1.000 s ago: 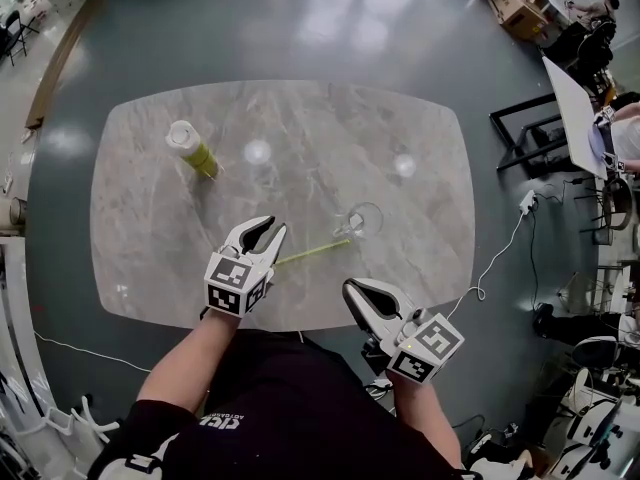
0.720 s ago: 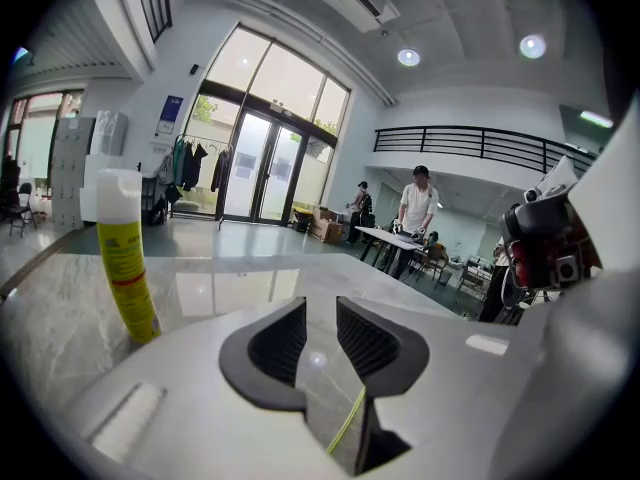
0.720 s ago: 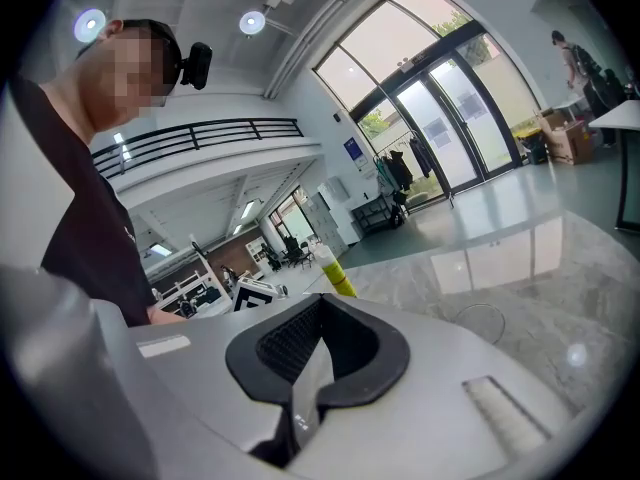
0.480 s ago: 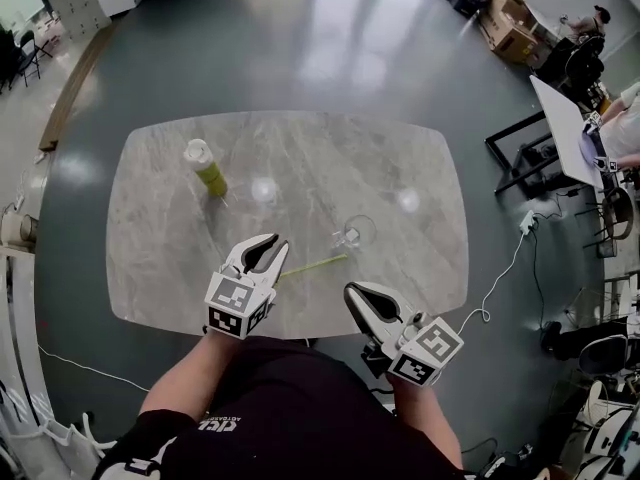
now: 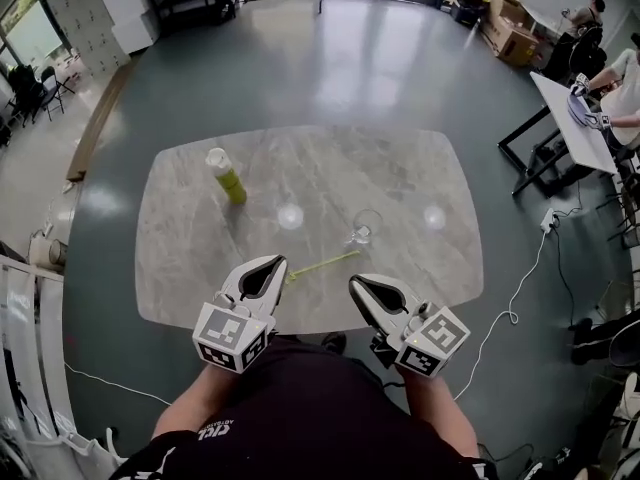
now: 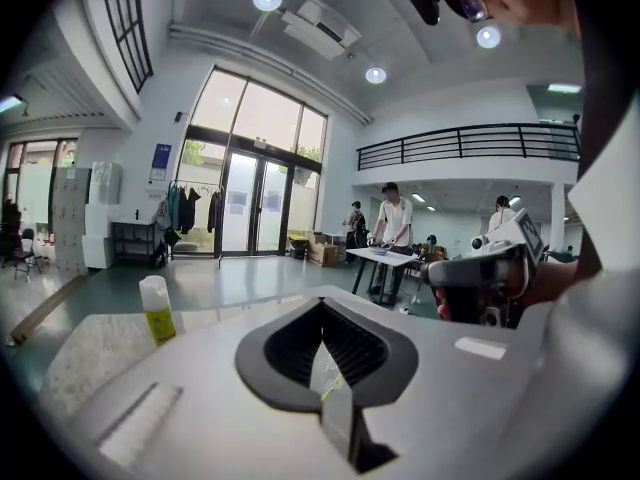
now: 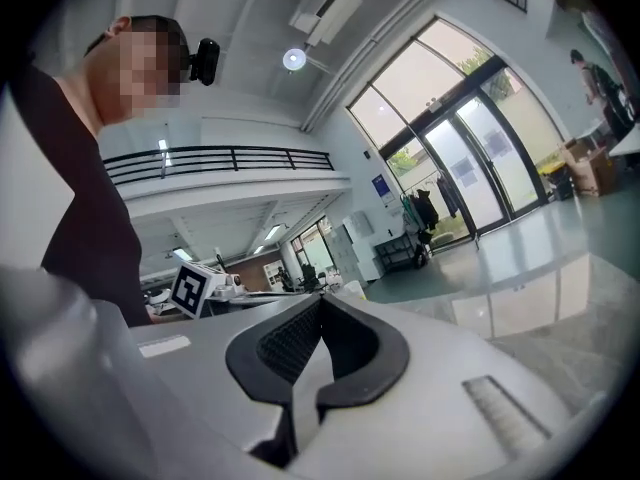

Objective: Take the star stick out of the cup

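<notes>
Okay, left gripper (image 5: pixel 276 265) closed, nearer; stick (image 5: pixel 322 264) starts just off its tips and runs right toward cup (image 5: pixel 366 224); right gripper (image 5: pixel 358 286) closed, empty.

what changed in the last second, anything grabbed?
The left gripper closed its jaws beside the near end of the green stick; can't tell if they pinch it. It hardly shifted otherwise. Same as before: stick flat on the table, cup and bottle upright, right gripper shut.

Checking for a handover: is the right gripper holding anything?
No, the right gripper has its jaws together with nothing between them.
</notes>
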`<state>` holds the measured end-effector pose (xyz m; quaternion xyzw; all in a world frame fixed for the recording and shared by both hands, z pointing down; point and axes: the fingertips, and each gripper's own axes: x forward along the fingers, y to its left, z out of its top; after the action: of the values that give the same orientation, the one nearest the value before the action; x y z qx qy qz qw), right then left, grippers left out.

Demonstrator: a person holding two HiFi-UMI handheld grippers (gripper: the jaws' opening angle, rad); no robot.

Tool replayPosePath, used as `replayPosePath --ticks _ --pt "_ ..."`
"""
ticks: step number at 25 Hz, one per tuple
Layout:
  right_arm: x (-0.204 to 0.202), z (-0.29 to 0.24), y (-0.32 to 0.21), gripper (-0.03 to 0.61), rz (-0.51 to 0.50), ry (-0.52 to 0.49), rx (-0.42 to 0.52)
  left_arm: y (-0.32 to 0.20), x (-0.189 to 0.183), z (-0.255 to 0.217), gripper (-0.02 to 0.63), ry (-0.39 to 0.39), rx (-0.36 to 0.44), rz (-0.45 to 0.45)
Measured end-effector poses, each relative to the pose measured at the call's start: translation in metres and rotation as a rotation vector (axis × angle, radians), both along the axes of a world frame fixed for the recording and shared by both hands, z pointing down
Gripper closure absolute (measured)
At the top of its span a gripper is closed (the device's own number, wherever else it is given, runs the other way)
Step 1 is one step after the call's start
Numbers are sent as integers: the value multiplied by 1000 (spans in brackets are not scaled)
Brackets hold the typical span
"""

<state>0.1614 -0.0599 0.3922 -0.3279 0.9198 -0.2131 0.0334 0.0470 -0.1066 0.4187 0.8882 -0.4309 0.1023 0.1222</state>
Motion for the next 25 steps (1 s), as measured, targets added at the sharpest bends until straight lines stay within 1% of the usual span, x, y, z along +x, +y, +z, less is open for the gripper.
replayPosePath --ticks 5,9,11,13,15,17,19,22,25 --pt "15 -31 12 566 123 39 96 -1 -13 -34 611 35 81 6" --pt "16 -56 14 566 234 62 182 -7 -30 -61 612 39 168 57" --pt "10 -68 7 566 298 45 213 -8 -46 -79 611 73 179 75" --pt "-5 -79 -2 566 340 21 238 -8 -67 -96 612 106 181 76" --pt "-28 -88 -7 566 338 10 262 -7 -88 -108 611 109 192 73" --pt "-54 -90 -11 566 306 18 279 -8 -106 -111 611 105 194 64" --pt "-79 -89 -11 566 263 24 285 -9 -122 -106 612 102 177 48" --pt "-109 -89 -9 566 198 52 297 -11 -139 -102 611 113 159 31" --pt "-125 -91 -9 566 165 66 303 -9 -147 -102 611 123 158 23"
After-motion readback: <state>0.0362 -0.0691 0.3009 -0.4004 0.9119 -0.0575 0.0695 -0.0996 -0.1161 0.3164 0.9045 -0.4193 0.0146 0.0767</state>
